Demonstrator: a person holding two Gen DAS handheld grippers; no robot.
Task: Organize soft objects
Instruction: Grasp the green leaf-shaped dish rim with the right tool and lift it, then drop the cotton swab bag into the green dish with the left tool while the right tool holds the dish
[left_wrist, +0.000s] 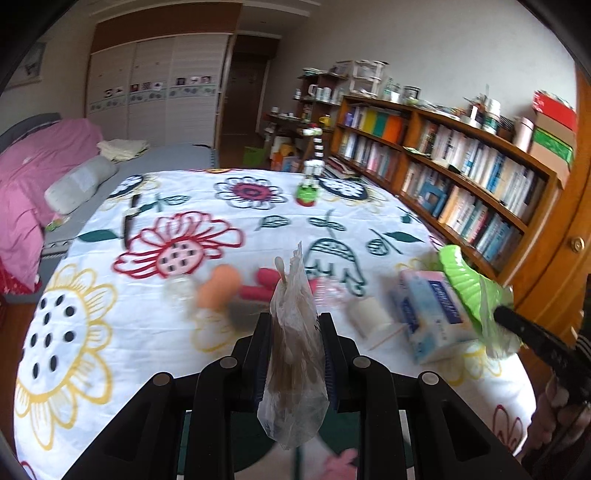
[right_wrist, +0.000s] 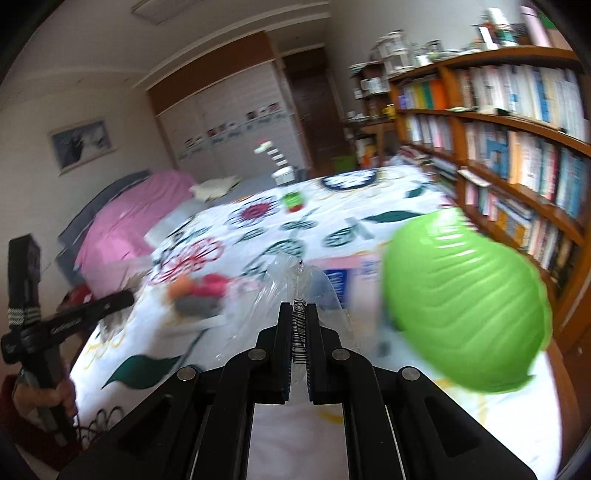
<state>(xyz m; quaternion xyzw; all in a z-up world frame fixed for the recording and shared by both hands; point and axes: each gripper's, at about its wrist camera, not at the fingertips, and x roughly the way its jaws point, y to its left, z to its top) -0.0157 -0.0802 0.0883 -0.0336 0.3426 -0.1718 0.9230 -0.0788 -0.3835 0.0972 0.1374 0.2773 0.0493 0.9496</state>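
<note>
My left claw pinches a clear bag of cotton swabs above the table's near edge; my right claw clamps a plastic wrapper holding the green leaf-shaped piece over the right edge.

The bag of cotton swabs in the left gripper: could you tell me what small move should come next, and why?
Probably lower the bag of cotton swabs onto the bare cloth of the table ahead. The left gripper holds it aloft, and the right gripper is busy with a clear bag.
</note>
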